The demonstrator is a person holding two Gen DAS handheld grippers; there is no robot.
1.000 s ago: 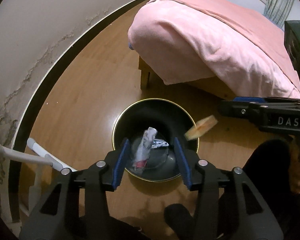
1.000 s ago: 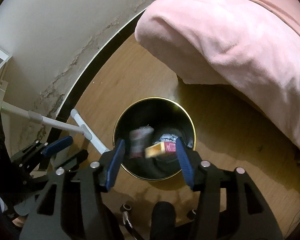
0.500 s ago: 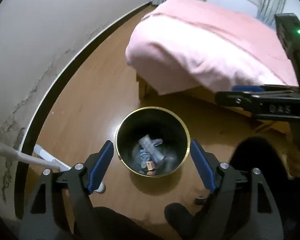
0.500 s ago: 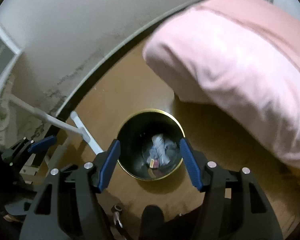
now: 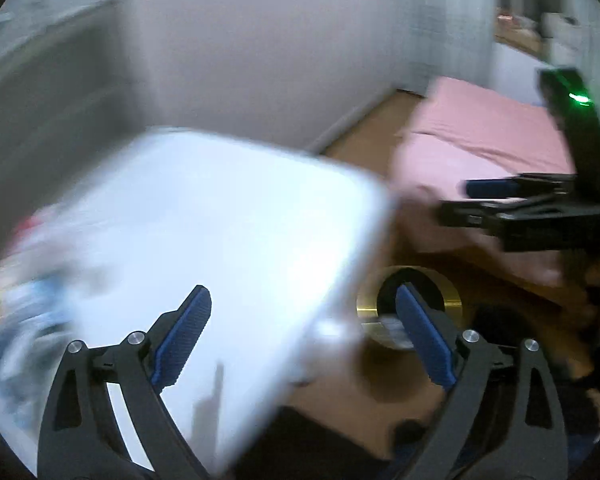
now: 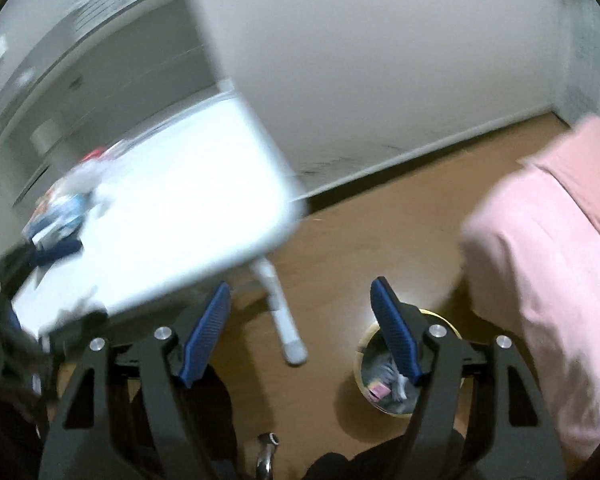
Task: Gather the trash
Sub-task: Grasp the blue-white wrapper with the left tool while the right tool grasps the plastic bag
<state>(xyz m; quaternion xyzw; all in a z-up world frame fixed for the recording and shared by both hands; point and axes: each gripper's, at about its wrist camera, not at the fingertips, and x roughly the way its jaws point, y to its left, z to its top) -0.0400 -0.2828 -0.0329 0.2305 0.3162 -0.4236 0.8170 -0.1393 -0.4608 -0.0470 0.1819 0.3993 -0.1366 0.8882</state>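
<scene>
Blurred heap of mixed wrappers and paper, blue, red and white (image 6: 60, 208): far left end of the tabletop.

White flat rectangular tabletop (image 6: 172, 220): on a white tubular leg (image 6: 280, 312); motion-blurred.

Left gripper, black frame with blue ribbed pads (image 5: 304, 336): jaws wide and opening, nothing between them; above the tabletop's near corner.

Right gripper, same build (image 6: 300, 328): jaws opening, empty; above the brown wooden floor (image 6: 380, 224).

Round black wastebasket with gold rim (image 6: 366, 364): on the floor, right of the leg; crumpled trash (image 6: 380, 388) inside.

Pink blanket-covered bed (image 6: 548, 264): far right, beside the wastebasket.
</scene>
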